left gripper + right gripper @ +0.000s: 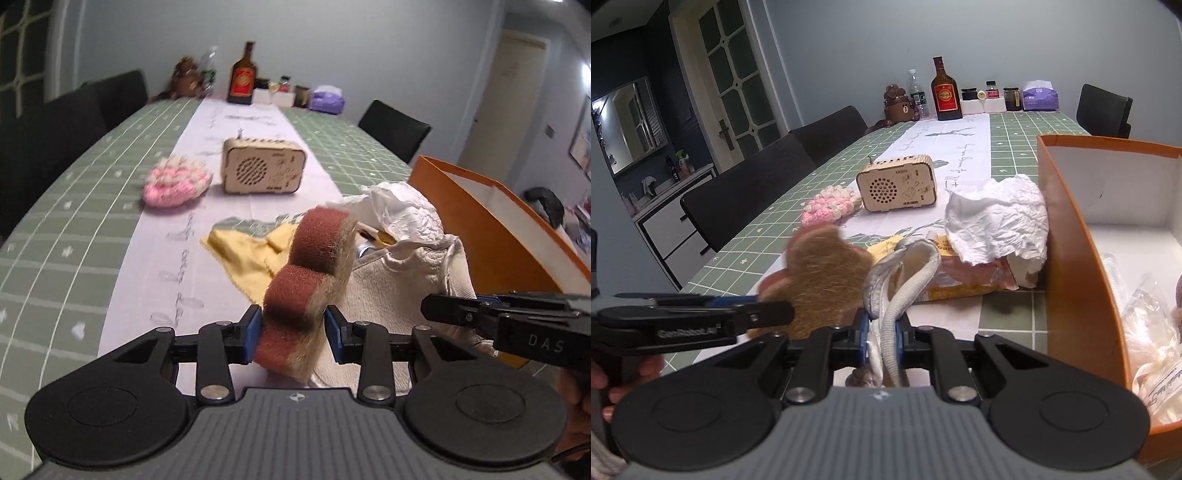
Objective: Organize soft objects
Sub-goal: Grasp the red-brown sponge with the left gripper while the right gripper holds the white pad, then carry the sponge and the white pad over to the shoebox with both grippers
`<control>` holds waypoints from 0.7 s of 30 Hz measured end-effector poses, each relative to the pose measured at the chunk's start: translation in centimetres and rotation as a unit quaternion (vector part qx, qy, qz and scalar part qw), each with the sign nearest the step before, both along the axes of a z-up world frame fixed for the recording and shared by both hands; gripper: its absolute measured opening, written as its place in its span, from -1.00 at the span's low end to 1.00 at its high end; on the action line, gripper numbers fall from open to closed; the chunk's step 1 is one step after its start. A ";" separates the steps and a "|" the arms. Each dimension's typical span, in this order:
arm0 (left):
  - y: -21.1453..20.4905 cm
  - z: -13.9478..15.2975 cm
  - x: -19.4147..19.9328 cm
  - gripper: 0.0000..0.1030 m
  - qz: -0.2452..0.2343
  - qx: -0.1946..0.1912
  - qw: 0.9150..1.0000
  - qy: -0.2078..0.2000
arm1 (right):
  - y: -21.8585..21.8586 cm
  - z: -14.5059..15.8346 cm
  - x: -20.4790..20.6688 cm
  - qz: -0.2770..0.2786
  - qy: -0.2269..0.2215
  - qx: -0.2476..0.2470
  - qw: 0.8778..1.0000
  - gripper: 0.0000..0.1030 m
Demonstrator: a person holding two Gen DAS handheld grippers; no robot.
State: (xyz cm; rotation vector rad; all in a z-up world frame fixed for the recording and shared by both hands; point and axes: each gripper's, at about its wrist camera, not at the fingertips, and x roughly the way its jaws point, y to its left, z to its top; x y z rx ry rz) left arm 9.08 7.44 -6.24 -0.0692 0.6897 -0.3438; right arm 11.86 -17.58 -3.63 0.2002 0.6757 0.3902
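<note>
My left gripper (pixel 293 334) is shut on a brown wavy sponge (pixel 314 273) with a tan fuzzy back, held upright above the table; the sponge also shows in the right wrist view (pixel 820 280). My right gripper (pixel 882 332) is shut on a white-grey fabric slipper (pixel 905 273), which shows as a cream cloth mass in the left wrist view (pixel 399 280). The right gripper's side (pixel 498 321) reaches in from the right. A pink-and-white crocheted piece (pixel 177 182) lies on the table runner. A yellow cloth (pixel 247 251) lies just beyond the sponge.
An orange box (pixel 1075 236) with a white inside stands at the right and holds clear packets (pixel 1152 332). Crumpled white paper (pixel 997 218) sits on a yellow packet (pixel 960 284). A wooden radio (pixel 897 184) stands mid-table. A bottle (pixel 945 92), jars and a tissue pack line the far end. Black chairs flank the table.
</note>
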 end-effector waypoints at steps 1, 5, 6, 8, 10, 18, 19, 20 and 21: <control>-0.2 -0.2 0.2 -0.19 -0.005 0.001 1.000 -0.009 | 0.0 -0.1 0.1 0.001 0.002 0.002 1.000 -0.74; -0.3 -1.2 1.8 -0.08 -0.026 -0.026 0.999 0.002 | 0.3 -0.6 0.2 0.005 0.015 -0.001 1.000 -0.62; -0.4 -1.6 2.2 -0.01 -0.037 -0.032 0.999 0.014 | 0.4 -0.8 0.2 0.003 0.021 -0.003 1.000 -0.61; -0.6 -2.3 2.5 -0.05 -0.021 -0.035 0.999 0.026 | 0.6 -1.3 0.2 0.002 0.028 -0.003 1.000 -0.61; -0.4 -2.4 2.3 -0.21 -0.009 -0.042 0.999 0.024 | 0.7 -1.7 0.3 0.005 0.032 -0.005 0.999 -0.61; 1.6 -1.4 1.2 -0.26 0.007 -0.076 0.997 0.011 | 0.9 -4.7 1.3 -0.007 0.070 -0.026 0.997 -0.54; 1.7 -1.2 1.0 -0.26 0.011 -0.073 0.997 0.008 | 0.8 -5.0 1.3 -0.009 0.067 -0.018 0.998 -0.76; 1.7 -1.0 0.8 -0.26 0.015 -0.072 0.997 0.006 | 0.7 -5.2 1.3 -0.006 0.071 -0.011 0.997 -0.76; 1.7 -0.9 0.7 -0.26 0.017 -0.073 0.997 0.005 | 0.7 -5.2 1.3 -0.002 0.071 -0.007 0.997 -0.78</control>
